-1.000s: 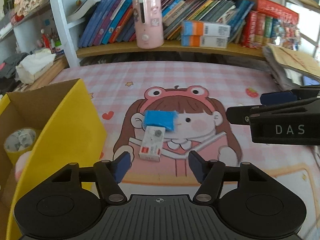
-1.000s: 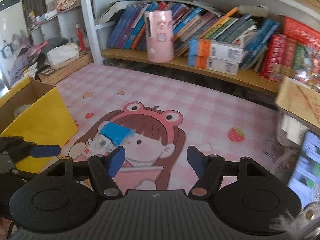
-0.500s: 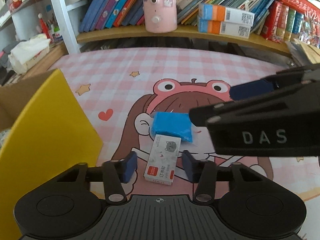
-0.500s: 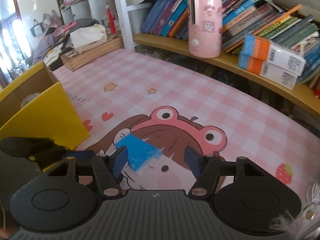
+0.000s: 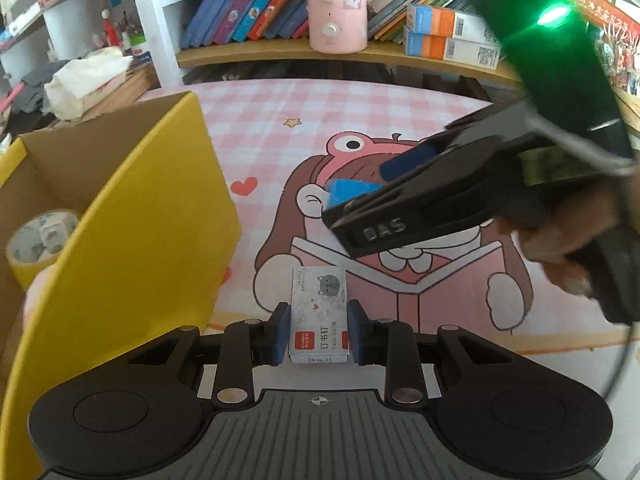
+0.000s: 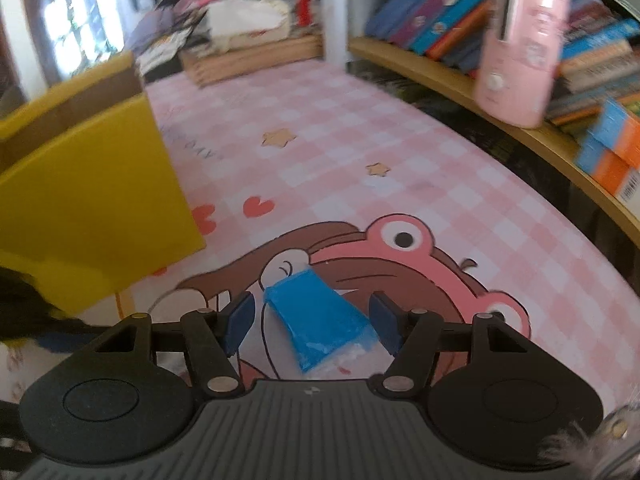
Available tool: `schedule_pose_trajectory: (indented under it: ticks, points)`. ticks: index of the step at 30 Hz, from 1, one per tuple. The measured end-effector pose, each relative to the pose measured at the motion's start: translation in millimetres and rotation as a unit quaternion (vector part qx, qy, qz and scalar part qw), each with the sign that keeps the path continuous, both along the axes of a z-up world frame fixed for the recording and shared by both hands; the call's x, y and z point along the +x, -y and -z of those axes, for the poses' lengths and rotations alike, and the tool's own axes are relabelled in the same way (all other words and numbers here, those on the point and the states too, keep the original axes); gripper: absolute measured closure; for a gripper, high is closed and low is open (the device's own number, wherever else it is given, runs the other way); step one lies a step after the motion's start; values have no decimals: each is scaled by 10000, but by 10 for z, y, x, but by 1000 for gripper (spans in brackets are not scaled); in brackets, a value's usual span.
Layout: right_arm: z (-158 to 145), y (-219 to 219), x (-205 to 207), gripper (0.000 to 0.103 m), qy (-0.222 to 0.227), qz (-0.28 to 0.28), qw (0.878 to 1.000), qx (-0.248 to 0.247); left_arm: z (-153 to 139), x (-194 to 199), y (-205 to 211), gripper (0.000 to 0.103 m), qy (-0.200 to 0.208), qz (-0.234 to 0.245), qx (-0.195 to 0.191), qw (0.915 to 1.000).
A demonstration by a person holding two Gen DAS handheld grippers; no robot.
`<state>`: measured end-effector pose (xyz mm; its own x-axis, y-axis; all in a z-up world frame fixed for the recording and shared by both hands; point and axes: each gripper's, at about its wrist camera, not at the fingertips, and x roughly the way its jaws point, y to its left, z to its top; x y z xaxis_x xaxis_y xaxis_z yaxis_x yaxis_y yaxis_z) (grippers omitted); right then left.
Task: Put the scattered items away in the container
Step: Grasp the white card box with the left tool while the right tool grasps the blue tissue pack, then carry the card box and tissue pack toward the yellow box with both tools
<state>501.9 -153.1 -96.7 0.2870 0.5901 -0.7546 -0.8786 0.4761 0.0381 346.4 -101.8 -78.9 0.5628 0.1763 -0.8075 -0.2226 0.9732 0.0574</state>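
Observation:
My left gripper [image 5: 319, 330] is shut on a small white staple box [image 5: 319, 314] with a cat picture and red label, held just above the pink cartoon mat. My right gripper [image 6: 310, 322] is open with its pads on either side of a blue packet [image 6: 320, 314] that lies on the mat. In the left wrist view the right gripper [image 5: 400, 196] hides most of the blue packet [image 5: 348, 194]. The yellow cardboard box [image 5: 132, 216] stands to the left and also shows in the right wrist view [image 6: 80, 184].
A roll of tape [image 5: 38, 240] lies inside the yellow box. A pink cylinder [image 5: 337, 4], books and orange-blue boxes [image 5: 448, 34] fill the shelf behind the mat. A wooden tray with white cloth [image 5: 86, 80] sits at the back left.
My left gripper has moved onto the staple box and shut on it. My right gripper has moved forward and down until its open fingers straddle the blue packet.

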Motion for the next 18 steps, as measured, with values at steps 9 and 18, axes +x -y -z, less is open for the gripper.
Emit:
schedule_pose_trajectory:
  ticks: [9, 18]
  points:
    - [9, 81, -81, 66, 167, 27, 9998, -52, -185, -116, 90, 75, 223, 197, 8, 9996]
    - [-134, 494, -379, 68, 41, 684, 9976, 141, -363, -303, 97, 75, 391, 336, -3, 9987]
